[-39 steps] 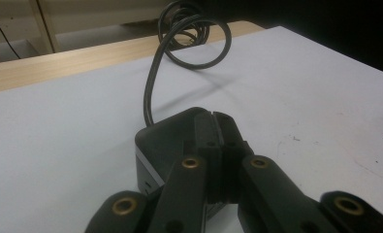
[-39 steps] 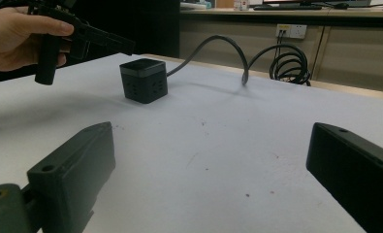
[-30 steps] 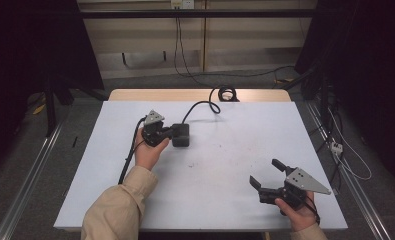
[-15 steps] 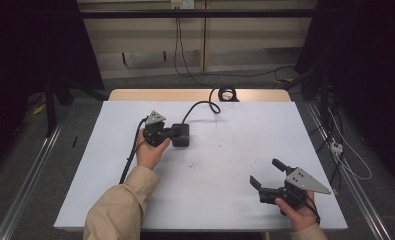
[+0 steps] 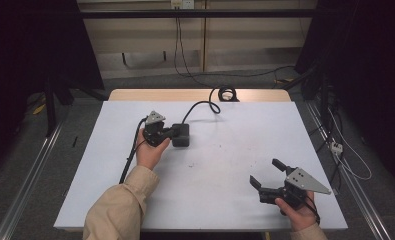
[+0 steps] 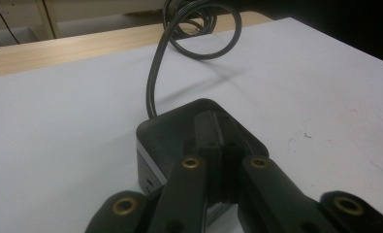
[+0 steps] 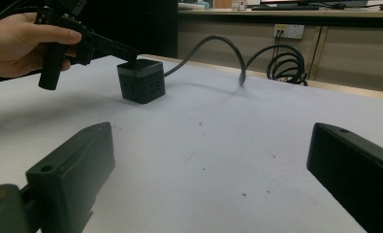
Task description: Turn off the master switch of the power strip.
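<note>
high view looks down on the table (image 5: 225, 165); gripper views skim low (both share its top).

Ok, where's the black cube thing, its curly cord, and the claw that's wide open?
black cube (image 7: 141, 81), right gripper view, its front face.
cord (image 5: 227, 93), high view, its coiled end.
right gripper (image 5: 268, 173), high view, between its open fingertips.

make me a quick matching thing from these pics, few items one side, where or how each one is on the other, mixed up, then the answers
Things:
1. left gripper
2. right gripper
3. black cube socket
4. coiled cable

States:
A. wide open, near corner
B. bunched at the far table edge
C. shut, tips on the cube's top
D. standing on the white tabletop

Pairs: 1-C, 2-A, 3-D, 4-B
</note>
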The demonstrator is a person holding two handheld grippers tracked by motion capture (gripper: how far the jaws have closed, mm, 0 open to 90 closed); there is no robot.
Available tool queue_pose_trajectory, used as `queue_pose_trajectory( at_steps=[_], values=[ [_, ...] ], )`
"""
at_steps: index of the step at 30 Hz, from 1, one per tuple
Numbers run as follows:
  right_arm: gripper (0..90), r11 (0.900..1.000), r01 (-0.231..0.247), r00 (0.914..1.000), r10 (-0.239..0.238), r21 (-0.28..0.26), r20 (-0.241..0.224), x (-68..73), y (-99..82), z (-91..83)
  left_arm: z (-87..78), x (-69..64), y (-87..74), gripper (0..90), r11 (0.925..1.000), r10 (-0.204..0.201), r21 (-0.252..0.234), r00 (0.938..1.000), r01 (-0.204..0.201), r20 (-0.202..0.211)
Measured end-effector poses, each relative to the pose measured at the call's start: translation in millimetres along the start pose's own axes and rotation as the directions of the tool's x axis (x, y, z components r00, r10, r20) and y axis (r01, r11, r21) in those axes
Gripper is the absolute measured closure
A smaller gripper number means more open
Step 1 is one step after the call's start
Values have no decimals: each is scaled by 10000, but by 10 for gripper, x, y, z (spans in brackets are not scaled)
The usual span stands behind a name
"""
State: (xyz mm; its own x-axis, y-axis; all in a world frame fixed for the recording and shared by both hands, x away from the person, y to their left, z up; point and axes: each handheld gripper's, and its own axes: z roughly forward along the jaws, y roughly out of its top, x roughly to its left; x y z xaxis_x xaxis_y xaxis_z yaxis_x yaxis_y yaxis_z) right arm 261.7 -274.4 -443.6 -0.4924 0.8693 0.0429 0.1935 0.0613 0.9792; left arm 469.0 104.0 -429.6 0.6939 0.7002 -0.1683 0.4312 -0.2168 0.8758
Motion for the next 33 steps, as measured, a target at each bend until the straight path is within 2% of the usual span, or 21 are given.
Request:
queue_pose_trajectory(
  at_steps=[11, 15, 19, 26, 30, 33],
  values=[
    [29, 10000, 29, 10000, -29, 16, -48, 3, -1, 7, 15, -13, -1, 900, 9999, 114, 67, 9999, -113, -29],
    [28, 10000, 55, 10000, -55, 33, -69, 5, 0, 6, 23, -15, -6, 900, 10000, -28, -8, 10000, 28, -4],
    [27, 10000, 49, 10000, -49, 32, -58, 2, 0, 5, 24, -23, -4, 900, 10000, 75, 26, 10000, -75, 7],
    [27, 10000, 56, 10000, -56, 43, -51, 5, 1, 5, 23, -17, -3, 900, 9999, -93, 55, 10000, 93, 35],
    [27, 10000, 34, 10000, -33, 59, -43, 7, -3, 5, 25, -6, -2, 900, 9999, 86, 95, 10000, -86, 36],
    [27, 10000, 44, 10000, -43, 56, -47, 7, 0, 1, 30, 5, -8, 900, 10000, 16, 47, 10000, -16, 54]
  ],
)
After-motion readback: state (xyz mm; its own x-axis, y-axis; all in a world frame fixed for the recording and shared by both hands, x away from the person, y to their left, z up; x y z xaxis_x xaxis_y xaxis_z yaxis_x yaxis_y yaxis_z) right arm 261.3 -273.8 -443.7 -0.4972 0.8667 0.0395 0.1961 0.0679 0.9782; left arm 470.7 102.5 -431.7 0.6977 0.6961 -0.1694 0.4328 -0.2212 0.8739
